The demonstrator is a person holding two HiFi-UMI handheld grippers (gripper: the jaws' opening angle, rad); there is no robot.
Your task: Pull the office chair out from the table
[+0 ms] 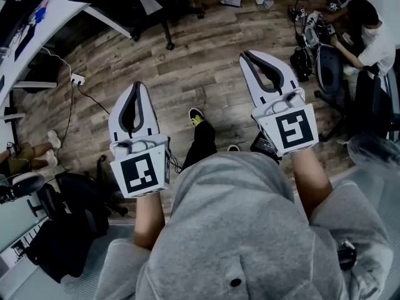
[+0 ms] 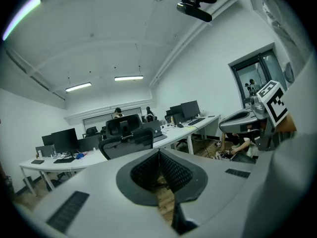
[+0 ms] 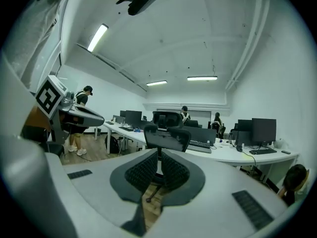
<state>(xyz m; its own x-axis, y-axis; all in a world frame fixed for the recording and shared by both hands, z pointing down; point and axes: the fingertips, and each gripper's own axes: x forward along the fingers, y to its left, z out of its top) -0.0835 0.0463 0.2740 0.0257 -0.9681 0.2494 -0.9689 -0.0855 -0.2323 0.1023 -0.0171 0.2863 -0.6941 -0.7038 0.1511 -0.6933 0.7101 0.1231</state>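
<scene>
An open-plan office: long white desks, monitors, mesh chairs

Dim, cool, underexposed office light. Ceiling tube lamps glow with mild bloom in both gripper views; shadows are soft. Heavy fisheye bend and black vignette at the corners. Nearest foreground is soft, distant desks sharper. Head view is darker, wood floor muted, edges warped.

Black office chair upright, close against long white table.
</scene>
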